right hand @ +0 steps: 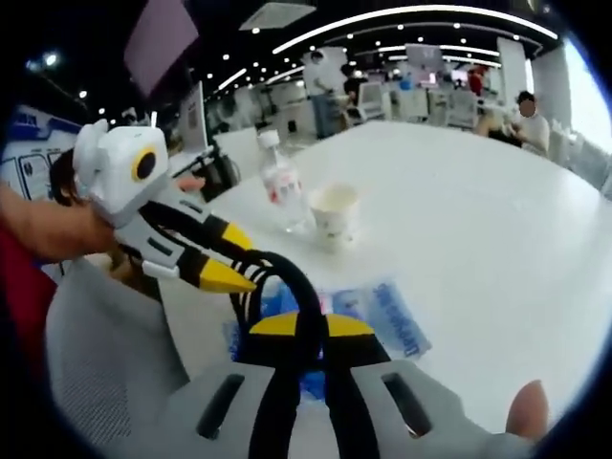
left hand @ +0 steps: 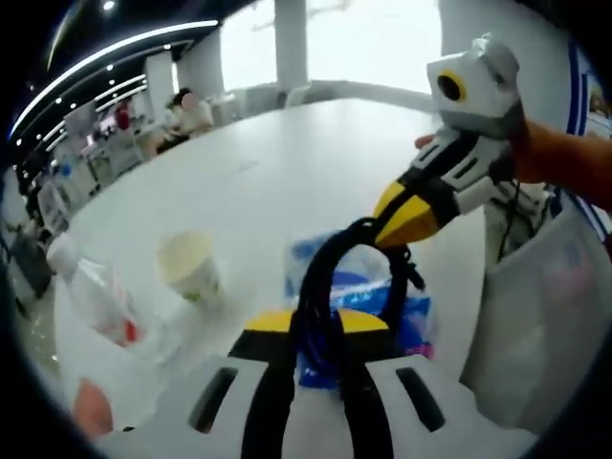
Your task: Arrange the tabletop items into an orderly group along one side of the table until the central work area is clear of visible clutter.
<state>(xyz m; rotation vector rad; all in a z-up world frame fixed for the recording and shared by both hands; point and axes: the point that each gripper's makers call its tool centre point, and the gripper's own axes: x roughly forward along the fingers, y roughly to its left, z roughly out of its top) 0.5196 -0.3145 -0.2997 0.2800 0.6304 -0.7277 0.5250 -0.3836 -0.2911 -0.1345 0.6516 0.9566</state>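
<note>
Both grippers are on the same black cable, a thick looped cord held up above a blue plastic packet lying flat on the white worktop. In the left gripper view the left gripper (left hand: 308, 330) has its yellow-tipped jaws clenched around the black cable (left hand: 320, 287), which rises out of them and arches over to the right gripper (left hand: 406, 225), whose yellow tips pinch the far end of the loop. The right gripper view gives the mirror of it: the right gripper (right hand: 304, 330) clamps the cable (right hand: 301, 287) between its jaws, while the left gripper (right hand: 225, 268) comes in from the left and grips the loop's other side. The cable's long axis runs from one gripper to the other, bowed upward in the middle. The blue packet (left hand: 373, 287) sits right beneath the cable; in the right gripper view its long side (right hand: 382, 311) angles away from the cable toward the worktop's (right hand: 478, 220) open middle. Beyond the packet stand a paper cup (right hand: 333, 212) and, just beside it, a clear water bottle (right hand: 282, 191) with a red-and-white label, both upright. The left gripper view shows that bottle (left hand: 91, 292) and cup (left hand: 188, 266) well left of the packet, plus a white chair back (left hand: 535, 316) to the packet's right.
</note>
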